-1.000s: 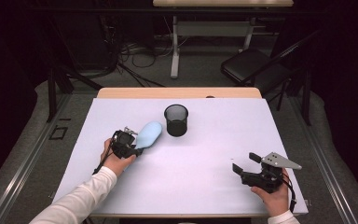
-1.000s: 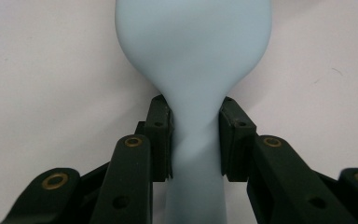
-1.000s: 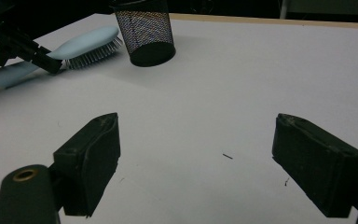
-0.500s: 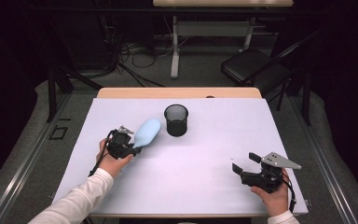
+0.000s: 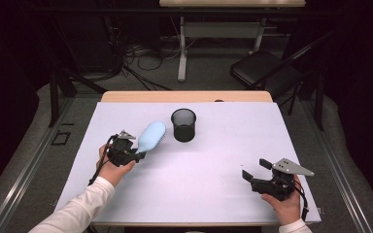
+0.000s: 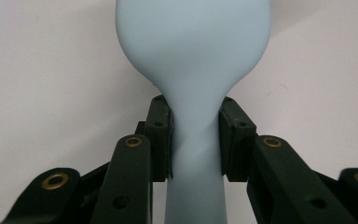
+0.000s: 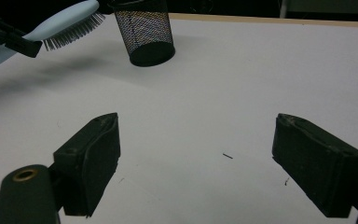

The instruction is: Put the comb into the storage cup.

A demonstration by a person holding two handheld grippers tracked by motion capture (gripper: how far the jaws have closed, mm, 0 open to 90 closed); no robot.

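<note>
A light blue hairbrush is held above the white table at the left, bristles down, its head pointing toward a black mesh cup. My left gripper is shut on the brush's handle, one pad on each side of the neck. The brush head and the mesh cup stand far off in the right gripper view. My right gripper rests near the front right of the table, open, with nothing between its pads.
The table's wooden far edge lies behind the cup. Beyond it are a dark chair, desk legs and cables on the floor. Bare white surface spreads between the two grippers.
The left gripper has drifted slightly toward the front left with the brush. The right gripper has stayed still.
</note>
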